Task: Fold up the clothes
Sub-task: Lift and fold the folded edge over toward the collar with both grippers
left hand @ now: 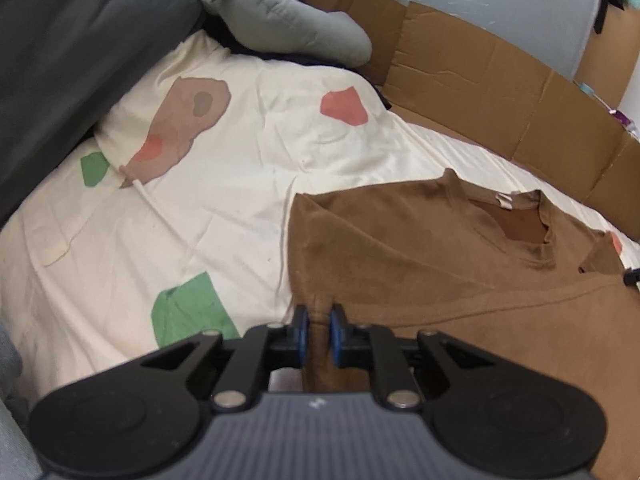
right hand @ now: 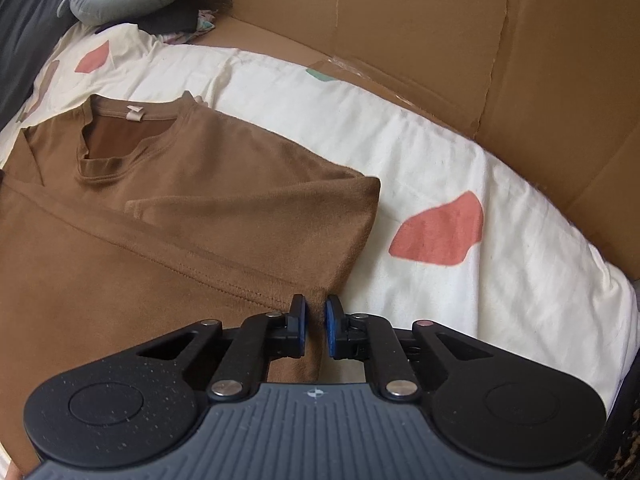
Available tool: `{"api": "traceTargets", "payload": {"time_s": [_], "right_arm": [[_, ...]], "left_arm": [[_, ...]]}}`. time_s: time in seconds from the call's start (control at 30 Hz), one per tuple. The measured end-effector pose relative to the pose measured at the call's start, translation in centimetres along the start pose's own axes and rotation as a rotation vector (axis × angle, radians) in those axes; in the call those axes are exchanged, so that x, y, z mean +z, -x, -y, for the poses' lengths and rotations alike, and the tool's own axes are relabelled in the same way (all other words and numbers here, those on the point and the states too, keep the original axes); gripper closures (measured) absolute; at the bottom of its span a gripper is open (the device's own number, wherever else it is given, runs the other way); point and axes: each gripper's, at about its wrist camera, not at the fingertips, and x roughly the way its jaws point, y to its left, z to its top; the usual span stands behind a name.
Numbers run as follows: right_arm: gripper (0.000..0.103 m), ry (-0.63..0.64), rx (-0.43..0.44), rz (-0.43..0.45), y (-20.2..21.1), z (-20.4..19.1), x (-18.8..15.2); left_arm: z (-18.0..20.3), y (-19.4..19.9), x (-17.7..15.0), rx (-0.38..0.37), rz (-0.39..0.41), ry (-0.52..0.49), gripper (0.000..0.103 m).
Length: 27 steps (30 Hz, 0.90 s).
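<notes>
Brown T-shirt (right hand: 168,216) is lying flat on the patterned sheet (right hand: 460,168), soft and limp. I am pinching its side edges with the left gripper (left hand: 319,330) and the right gripper (right hand: 315,326), both clamping fabric.

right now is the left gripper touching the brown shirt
Touching. The left wrist view shows the left gripper with both fingers pinching a fold of the brown shirt between their pads.

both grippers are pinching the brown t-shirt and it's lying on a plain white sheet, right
Not quite. The left gripper and right gripper do pinch the brown t-shirt, but the sheet is cream with red and green patches, not plain; both wrist views show them.
</notes>
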Motion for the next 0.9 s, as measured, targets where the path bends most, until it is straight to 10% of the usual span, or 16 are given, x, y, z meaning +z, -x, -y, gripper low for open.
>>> {"api": "traceTargets", "payload": {"time_s": [0.9], "right_arm": [[0.099, -0.115, -0.091, 0.247, 6.0, -0.3, -0.9]], "left_arm": [[3.7, 5.7, 3.6, 0.083, 0.122, -0.151, 0.096]]}}
